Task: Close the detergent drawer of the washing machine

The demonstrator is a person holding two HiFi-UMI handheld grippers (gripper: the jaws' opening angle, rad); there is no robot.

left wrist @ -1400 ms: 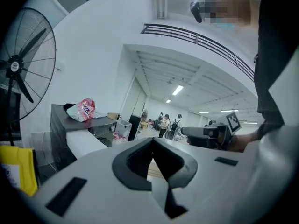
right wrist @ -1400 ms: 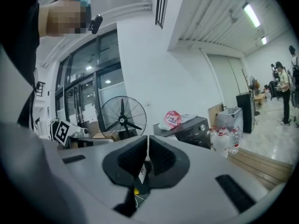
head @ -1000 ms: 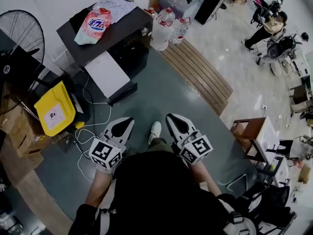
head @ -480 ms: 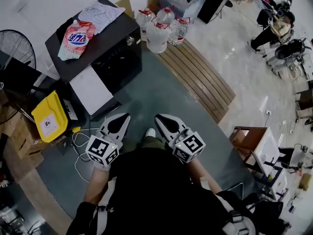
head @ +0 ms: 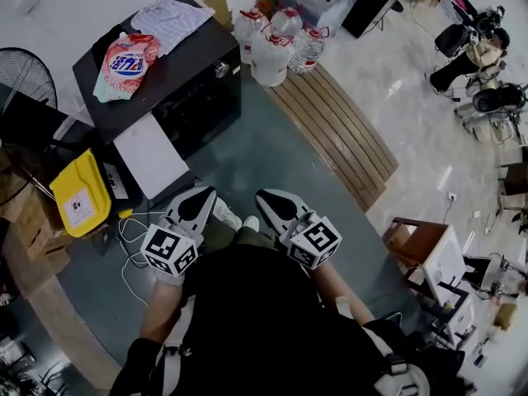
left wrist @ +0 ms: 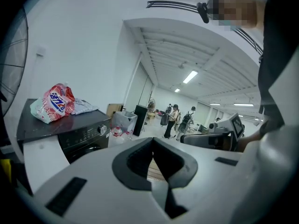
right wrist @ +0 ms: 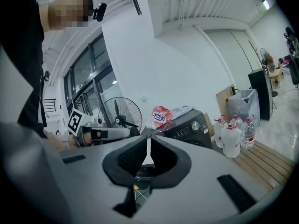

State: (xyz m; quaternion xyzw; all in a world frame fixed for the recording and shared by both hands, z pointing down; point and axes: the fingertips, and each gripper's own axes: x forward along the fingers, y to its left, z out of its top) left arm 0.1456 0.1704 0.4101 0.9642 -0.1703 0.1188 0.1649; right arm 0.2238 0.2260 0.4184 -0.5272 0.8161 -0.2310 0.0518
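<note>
The black washing machine [head: 202, 106] stands at the upper left of the head view, its front and knob [head: 221, 69] facing right. A red detergent bag [head: 124, 56] and a cloth [head: 169, 13] lie on its top. A white flat panel [head: 153, 157] sits against its near side; I cannot make out the detergent drawer. My left gripper [head: 202, 195] and right gripper [head: 266, 196] are side by side in front of the person's body, short of the machine. Both are shut and hold nothing. The machine [left wrist: 84, 134] shows left of the left gripper [left wrist: 153, 141], and beyond the right gripper [right wrist: 148, 138] it is the dark box [right wrist: 189, 125].
Large water bottles [head: 272, 44] stand by the machine's far corner next to a wooden slatted platform [head: 338, 130]. A yellow container [head: 78, 192], a floor fan [head: 25, 73] and loose white cables [head: 132, 238] lie to the left. A wooden stool [head: 417, 229] stands at the right.
The person has stepped forward, and both grippers have come nearer the white panel and the machine. Both have stayed shut and empty throughout.
</note>
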